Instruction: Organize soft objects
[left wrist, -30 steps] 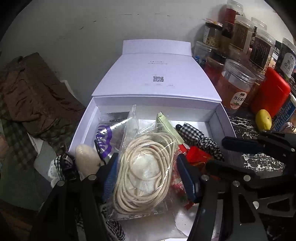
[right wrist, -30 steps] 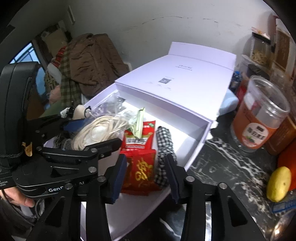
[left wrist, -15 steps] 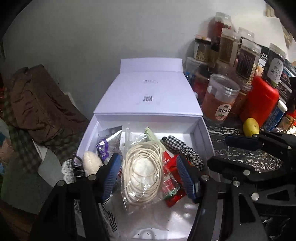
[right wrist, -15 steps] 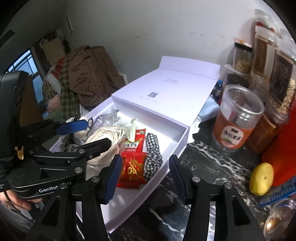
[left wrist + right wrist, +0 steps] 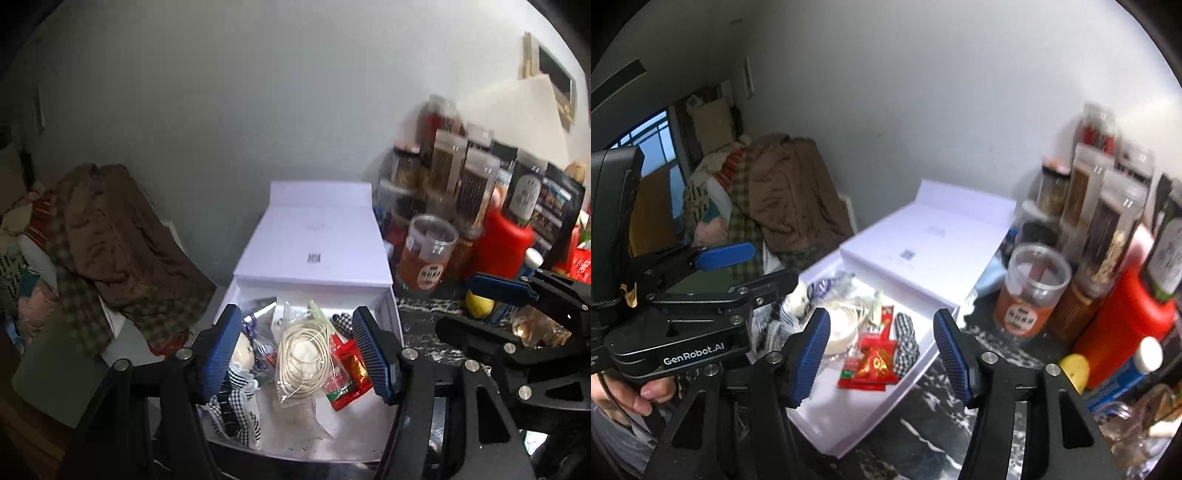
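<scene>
Marbled black desk (image 5: pixel 934 417) carries an open white box (image 5: pixel 392 317) of coiled cord (image 5: pixel 304 349) and crinkly packets (image 5: pixel 873 365); both left gripper (image 5: pixel 297 354) and right gripper (image 5: pixel 881 354) hover with ribbed fingers wide, empty.

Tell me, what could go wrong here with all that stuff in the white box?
The box hangs partly past the counter edge, so a push might tip it. The jars stand close beside it, and a swing of the right hand-held gripper could knock one. The rope bag is slippery plastic and might slide from the open left hand-held gripper.
</scene>
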Tool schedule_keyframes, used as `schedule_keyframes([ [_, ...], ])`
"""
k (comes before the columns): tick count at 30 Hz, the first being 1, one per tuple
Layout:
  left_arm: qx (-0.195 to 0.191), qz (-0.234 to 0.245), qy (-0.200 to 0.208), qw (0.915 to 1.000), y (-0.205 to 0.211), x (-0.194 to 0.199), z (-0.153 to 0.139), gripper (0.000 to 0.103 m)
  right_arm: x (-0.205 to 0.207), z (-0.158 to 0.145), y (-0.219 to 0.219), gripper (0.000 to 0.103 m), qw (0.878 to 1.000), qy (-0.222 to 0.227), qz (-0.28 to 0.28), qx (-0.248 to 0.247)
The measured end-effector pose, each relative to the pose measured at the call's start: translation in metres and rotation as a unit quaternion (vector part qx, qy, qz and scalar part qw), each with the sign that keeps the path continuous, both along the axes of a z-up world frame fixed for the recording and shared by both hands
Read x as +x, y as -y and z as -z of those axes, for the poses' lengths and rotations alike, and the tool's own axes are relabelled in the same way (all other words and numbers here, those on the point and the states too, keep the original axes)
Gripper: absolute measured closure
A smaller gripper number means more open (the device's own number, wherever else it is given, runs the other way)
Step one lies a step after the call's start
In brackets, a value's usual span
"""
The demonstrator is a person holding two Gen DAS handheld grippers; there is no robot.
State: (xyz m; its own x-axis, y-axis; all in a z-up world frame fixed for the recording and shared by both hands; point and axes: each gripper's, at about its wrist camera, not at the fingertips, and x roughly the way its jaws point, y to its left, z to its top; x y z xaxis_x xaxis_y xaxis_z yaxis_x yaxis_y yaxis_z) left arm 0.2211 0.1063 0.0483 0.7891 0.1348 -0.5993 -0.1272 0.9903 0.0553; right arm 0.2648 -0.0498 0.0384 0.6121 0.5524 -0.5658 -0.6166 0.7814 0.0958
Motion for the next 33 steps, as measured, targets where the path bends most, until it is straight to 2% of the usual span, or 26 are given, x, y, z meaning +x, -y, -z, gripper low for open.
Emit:
schedule_keyframes([
  [6,0.004,-0.013,0.03,0.9995,0.001,-0.028,-0.025,0.039,-0.028,-0.028,0.004,0.045,0.999,0.036,0.009,0.01],
  [8,0.003,-0.017,0.038,0.9991,0.002,-0.038,-0.033,0.028,-0.039,-0.036,0.006,0.04,0.999,0.048,0.009,0.011],
  [10,0.005,-0.021,0.05,0.9985,0.004,-0.047,-0.039,0.025,-0.052,-0.043,0.009,0.036,0.998,0.062,0.008,0.013],
  [16,0.009,-0.023,0.069,0.9973,0.012,-0.078,-0.056,0.024,-0.088,-0.06,0.019,0.034,0.995,0.094,0.017,0.014],
  [19,0.019,-0.026,0.083,0.9961,0.021,-0.099,-0.061,0.017,-0.105,-0.064,0.027,0.025,0.994,0.103,0.022,0.019],
  [22,0.019,-0.024,0.097,0.9948,0.028,-0.117,-0.064,0.002,-0.123,-0.066,0.034,0.018,0.993,0.11,0.031,0.016],
  [28,0.02,-0.02,0.108,0.9937,0.043,-0.15,-0.061,0.002,-0.153,-0.063,0.045,0.01,0.992,0.116,0.044,0.01],
  [33,0.014,-0.028,0.102,0.9943,0.05,-0.17,-0.049,0.002,-0.172,-0.053,0.049,0.01,0.992,0.115,0.048,0.002],
])
